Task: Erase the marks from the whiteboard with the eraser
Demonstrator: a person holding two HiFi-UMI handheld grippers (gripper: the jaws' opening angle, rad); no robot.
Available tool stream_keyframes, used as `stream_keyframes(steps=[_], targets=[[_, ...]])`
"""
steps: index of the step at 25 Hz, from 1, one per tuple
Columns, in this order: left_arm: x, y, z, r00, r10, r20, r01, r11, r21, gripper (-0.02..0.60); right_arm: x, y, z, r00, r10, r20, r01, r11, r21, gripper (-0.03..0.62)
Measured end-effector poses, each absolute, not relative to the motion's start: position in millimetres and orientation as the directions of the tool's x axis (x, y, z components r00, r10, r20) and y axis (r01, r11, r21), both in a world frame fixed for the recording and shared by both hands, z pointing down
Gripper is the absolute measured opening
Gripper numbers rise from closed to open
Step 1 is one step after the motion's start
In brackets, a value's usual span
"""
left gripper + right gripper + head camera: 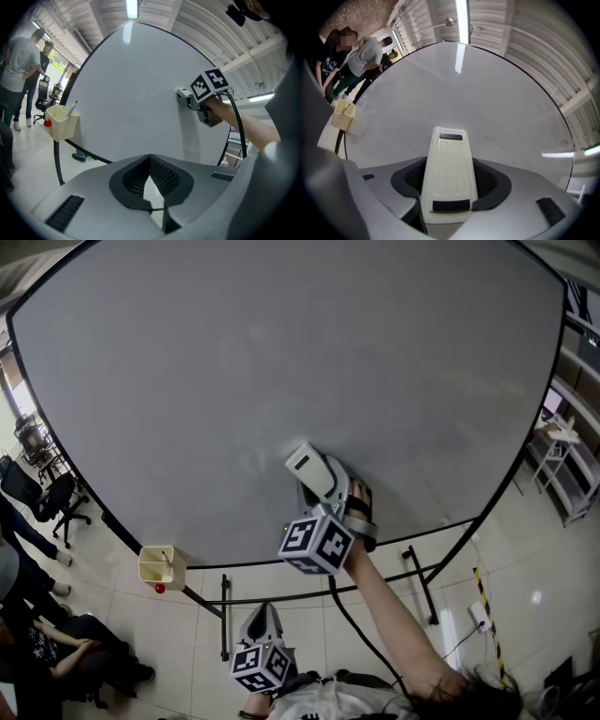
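Where the right gripper (328,491) clamps the cream plastic eraser (449,173), the eraser's front end meets the large grey-white, black-framed whiteboard (281,362) near its bottom edge, right of centre; broad board surface lies above and to both sides. The left gripper (151,180), jaws meeting at the tips on nothing, hangs below that edge. The eraser's wiping face is hidden; marks are too faint to make out.

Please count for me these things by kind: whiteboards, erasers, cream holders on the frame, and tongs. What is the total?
whiteboard: 1
eraser: 1, gripped in the right tongs
cream holder: 1
tongs: 2, the right tongs and the left tongs, which are closed and empty
Total: 5
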State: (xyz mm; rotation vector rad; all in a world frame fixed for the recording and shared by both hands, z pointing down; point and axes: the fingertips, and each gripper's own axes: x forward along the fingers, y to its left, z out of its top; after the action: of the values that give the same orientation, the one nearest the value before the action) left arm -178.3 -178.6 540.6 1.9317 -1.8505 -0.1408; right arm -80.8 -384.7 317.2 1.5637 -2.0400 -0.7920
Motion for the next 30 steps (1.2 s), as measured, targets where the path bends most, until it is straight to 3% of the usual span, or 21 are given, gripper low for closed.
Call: stream_keyframes(steps=[8,12,16,18,21,26,28,30], targets=[[-172.4,-177.2,544.0,0.104,-0.963,0.247,-0.922,0.000,0.386,-0.005,34.1,-407.5,229.1,-0.147,-0.987,-0.062,-0.925,0.115,0.363,0.291],[-168.6,-180.3,543.7,0.115,-0.963,0.245,-0.922,-0.013,0.386,-0.005,1.6,-401.6,244.2,-0.166,-0.985,-0.043,-0.898,0.133,0.419,0.291],[-161.2,-182.7,543.3,0.132,-0.961,0.241,-0.917,-0.027,0.398,-0.005,-83.3,-383.4,290.8,-0.248,-0.969,0.019,-0.742,0.202,0.639,0.291],[-156.0,-181.8,540.8,0.138,-0.962,0.236,-0.915,-0.032,0.402,-0.005,-93.5,-381.0,301.0,-0.249,-0.968,0.020,-0.700,0.195,0.687,0.291],[-156.8,-179.9,539.9,0.133,-0.963,0.235,-0.916,-0.029,0.401,-0.005,-50.3,-391.0,288.3,-0.207,-0.978,0.018,-0.785,0.177,0.593,0.291],[-159.0,-179.7,542.0,0.129,-0.961,0.246,-0.918,-0.022,0.396,-0.005,77.4,-417.9,249.8,-0.054,-0.999,-0.006,-0.952,0.050,0.301,0.291],[-162.0,-180.1,546.9,0.134,-0.959,0.249,-0.919,-0.026,0.394,-0.005,78.4,-419.0,251.0,-0.052,-0.999,-0.014,-0.960,0.046,0.274,0.290],[-170.0,-181.5,555.1,0.142,-0.959,0.246,-0.918,-0.034,0.396,-0.005,37.9,-410.5,262.0,-0.075,-0.997,-0.017,-0.935,0.065,0.349,0.290]])
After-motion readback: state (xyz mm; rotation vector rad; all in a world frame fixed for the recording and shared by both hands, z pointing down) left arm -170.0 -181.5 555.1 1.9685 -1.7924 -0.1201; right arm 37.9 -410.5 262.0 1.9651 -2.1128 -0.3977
